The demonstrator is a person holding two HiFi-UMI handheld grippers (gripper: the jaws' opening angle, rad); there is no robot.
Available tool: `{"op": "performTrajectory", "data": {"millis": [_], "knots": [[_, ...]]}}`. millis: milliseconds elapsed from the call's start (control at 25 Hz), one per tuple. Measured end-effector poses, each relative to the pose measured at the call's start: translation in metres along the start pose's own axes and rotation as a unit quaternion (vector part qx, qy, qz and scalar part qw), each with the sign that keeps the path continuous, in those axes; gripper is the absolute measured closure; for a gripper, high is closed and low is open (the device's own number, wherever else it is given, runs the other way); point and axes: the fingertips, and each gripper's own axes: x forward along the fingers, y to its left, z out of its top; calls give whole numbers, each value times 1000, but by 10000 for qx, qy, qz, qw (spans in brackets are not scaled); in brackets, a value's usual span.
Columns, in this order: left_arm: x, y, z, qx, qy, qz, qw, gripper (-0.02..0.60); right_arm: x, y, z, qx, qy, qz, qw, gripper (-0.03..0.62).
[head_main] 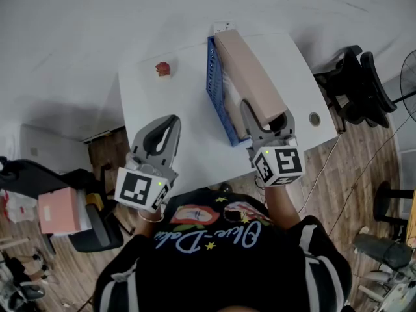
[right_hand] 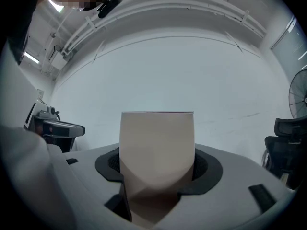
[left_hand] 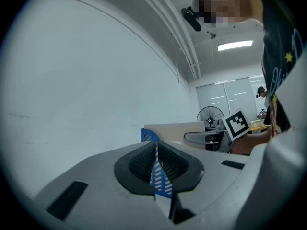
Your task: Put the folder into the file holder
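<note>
While the right gripper point(head_main: 266, 114) is clamping the near end of the folder point(head_main: 247, 70) between its jaws, the folder is hanging tilted over the file holder point(head_main: 215, 77), with its far end reaching toward the far edge of the tabletop point(head_main: 175, 103). The file holder is standing right of the tabletop's middle, running from the far edge toward the near edge, and the folder is lying along its right side, overlapping it from above. Whether the folder's lower edge is already entering the holder cannot be told from these views. The left gripper point(head_main: 168, 127) is hovering over the near left part of the tabletop, well apart from the holder, with its jaws drawn almost together on nothing; only a slit is showing between them. A small red object point(head_main: 162, 68) is sitting near the far left corner. Judged from this, pickup is complete and insertion is in progress: lowering the folder fully into the holder and releasing it are remaining.
</note>
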Motion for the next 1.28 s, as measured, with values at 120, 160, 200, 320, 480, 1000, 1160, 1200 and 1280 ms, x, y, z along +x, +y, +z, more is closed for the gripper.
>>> {"op": "performTrajectory", "data": {"millis": [120,160,200,320,480,1000,1160,1200,1280], "knots": [[0,-2,0,13,1,-42,10000,568,-3,0,-2,7,13,-16,10000,322],[0,-2,0,19,-2,-54,10000,568,-3,1,-2,-2,17,-12,10000,322],[-1,-2,0,30,-8,-63,10000,568,-3,2,-3,-20,23,1,10000,322],[-1,-3,0,65,-29,-85,9999,568,-3,6,-4,-80,54,48,9999,322],[0,-6,2,128,-61,-112,9998,568,-4,7,-6,-102,93,100,9999,322],[-2,-14,3,132,-61,-167,9998,568,-9,9,2,-313,162,100,9993,316],[1,-21,2,71,-20,-221,9997,568,-17,11,13,-199,9,182,9996,316],[2,-24,1,33,5,-235,9997,568,-19,11,16,-167,-39,210,9996,316],[5,-31,1,17,10,-290,9996,568,-26,11,23,-127,-137,251,9995,316]]}}
